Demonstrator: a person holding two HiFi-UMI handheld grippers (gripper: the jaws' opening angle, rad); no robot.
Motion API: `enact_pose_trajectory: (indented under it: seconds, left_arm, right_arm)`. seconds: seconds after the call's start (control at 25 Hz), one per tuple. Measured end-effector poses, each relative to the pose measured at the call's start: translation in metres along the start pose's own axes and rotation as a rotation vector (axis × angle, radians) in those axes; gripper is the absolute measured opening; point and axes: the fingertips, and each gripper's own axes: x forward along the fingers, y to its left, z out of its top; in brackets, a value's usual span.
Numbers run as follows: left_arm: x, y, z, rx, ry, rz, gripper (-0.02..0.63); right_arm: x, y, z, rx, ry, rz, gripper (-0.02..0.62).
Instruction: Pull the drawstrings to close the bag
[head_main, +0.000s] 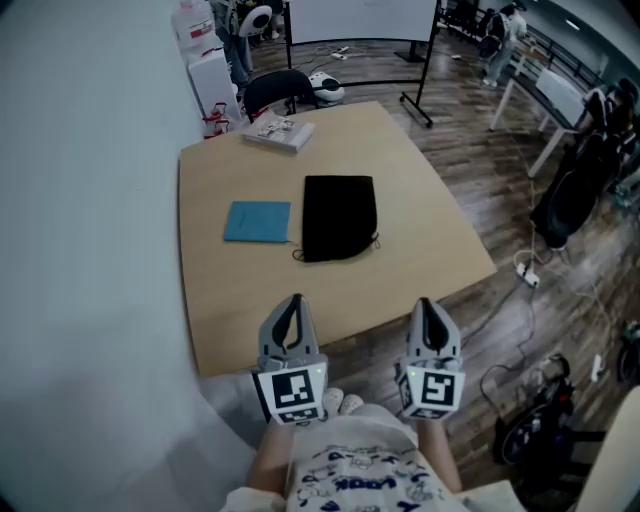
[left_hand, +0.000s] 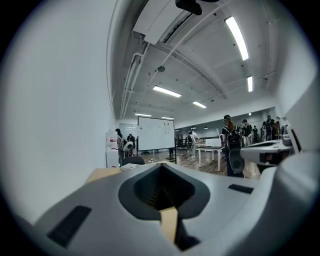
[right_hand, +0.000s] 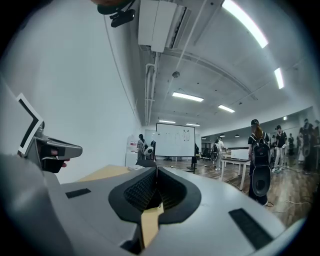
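Claws on both sides are pressed together, with nothing pinched between the jaws. The left claw (head_main: 293, 300) shows in the head view with its tips overlapping the near part of the table (head_main: 420, 200). Its own view shows the two jaws meeting along a single line, with only the pale tabletop and the room beyond them. The right claw (head_main: 424, 303) is held level with the left one, side by side but apart, its tips about at the table's near edge. In the right gripper view the ribbed pads are closed flat against each other, and the left claw's marker cube shows at the picture's left edge.

The black drawstring bag (head_main: 339, 217) lies flat near the middle of the table, well apart from both claws and touched by neither. Its thin drawstrings (head_main: 298, 256) stick out at the two corners of the end nearest the person, loose on the wood. A blue cloth pouch (head_main: 258, 221) lies flat just beside the bag on its left, almost touching it.

A stack of printed papers (head_main: 279, 131) rests at the table's far corner. A black chair (head_main: 275, 88) stands just behind that corner, and a whiteboard on a stand (head_main: 360, 15) is farther back.
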Motion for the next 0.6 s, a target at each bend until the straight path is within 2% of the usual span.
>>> enact_pose_trajectory:
  seconds: [0.36, 0.6]
  left_arm:
    - [0.015, 0.003, -0.028, 0.005, 0.061, 0.072, -0.005]
    - [0.031, 0.011, -0.045, 0.005, 0.119, 0.096, -0.005]
  right_arm:
    - [0.023, -0.005, -0.041, -0.008, 0.126, 0.074, 0.003]
    - [0.053, -0.003, -0.05, 0.007, 0.133, 0.099, 0.005]
